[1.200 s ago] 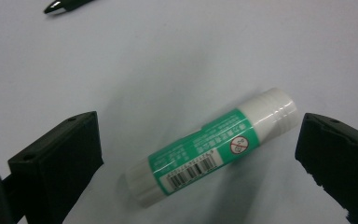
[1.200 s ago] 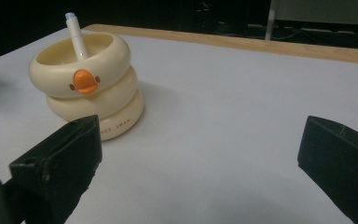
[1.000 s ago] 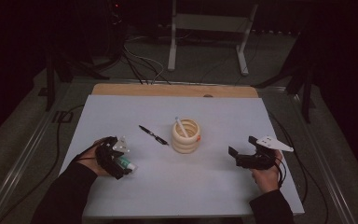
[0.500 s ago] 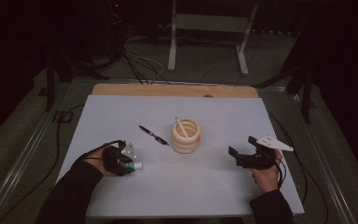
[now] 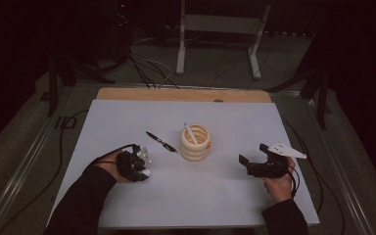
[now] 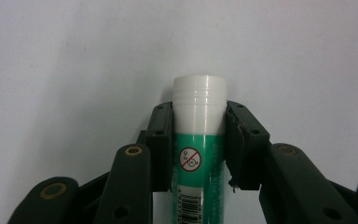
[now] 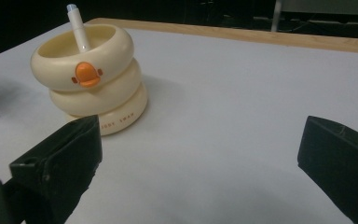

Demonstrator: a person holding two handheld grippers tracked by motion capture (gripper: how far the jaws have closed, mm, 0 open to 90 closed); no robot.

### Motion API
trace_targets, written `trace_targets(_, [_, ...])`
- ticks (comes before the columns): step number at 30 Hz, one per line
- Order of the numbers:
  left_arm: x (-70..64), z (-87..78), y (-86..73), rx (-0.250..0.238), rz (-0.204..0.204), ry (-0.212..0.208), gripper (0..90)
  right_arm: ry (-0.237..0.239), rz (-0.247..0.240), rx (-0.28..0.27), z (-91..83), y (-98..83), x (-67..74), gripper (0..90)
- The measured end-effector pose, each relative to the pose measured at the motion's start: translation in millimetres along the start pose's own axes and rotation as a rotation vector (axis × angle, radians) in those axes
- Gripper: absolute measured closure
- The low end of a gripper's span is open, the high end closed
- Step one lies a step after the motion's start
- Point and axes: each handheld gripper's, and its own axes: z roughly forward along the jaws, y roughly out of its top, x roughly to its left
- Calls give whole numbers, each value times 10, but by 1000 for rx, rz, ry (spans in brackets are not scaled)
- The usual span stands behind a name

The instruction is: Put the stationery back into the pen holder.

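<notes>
- Since the earlier high views, the left gripper (image 5: 136, 165) has been carried slightly toward the near-centre of the table (image 5: 127, 112), and its jaws have just been closing around the glue stick (image 6: 199, 140).
- Left gripper view: both jaws are seen pressed flat against the sides of the glue stick, at the join of white cap and green body. The stick lies along the jaws, cap pointing away from the camera, over the pale table surface.
- Left hand (image 5: 111, 166): seen in the high view, with the forearm in a dark sleeve entering from the lower left, low over the table.
- Right gripper (image 5: 252, 165): held level in the right hand (image 5: 278, 182) just above the table, pointing left toward the centre. Its jaws are spread wide with nothing between them.
- Open room: bare table is noted between the two grippers and along the near edge. The far edge is marked by a wooden strip (image 5: 183, 95).
- Surroundings: a cream ring-stacked holder (image 5: 195, 143) with an orange duck bill stands mid-table, between the grippers and slightly beyond them. A white pen (image 5: 190, 132) is stood in it, tilted.
- A black pen (image 5: 160, 142) lies on the table just left of the holder, beyond the left gripper and apart from it.
</notes>
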Motion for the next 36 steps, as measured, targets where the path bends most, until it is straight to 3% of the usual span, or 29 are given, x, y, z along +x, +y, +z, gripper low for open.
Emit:
trace_targets(5, [27,-107,-22,-45,-33,21,663,-2,5,-5,-7,0,-8,1])
trace_targets(10, [36,-277,-68,-123,-79,44,663,-1,8,-8,-7,0,-3,1])
trace_targets(17, [44,-400,-91,-167,-118,110,662,-3,14,-14,-23,1,-15,0])
trace_targets(26, [87,-533,-100,-270,-203,173,662,-2,22,-21,-33,0,-29,0])
trace_targets(36, [93,-621,-20,-333,-223,207,662,0,27,-26,-39,1,-30,0])
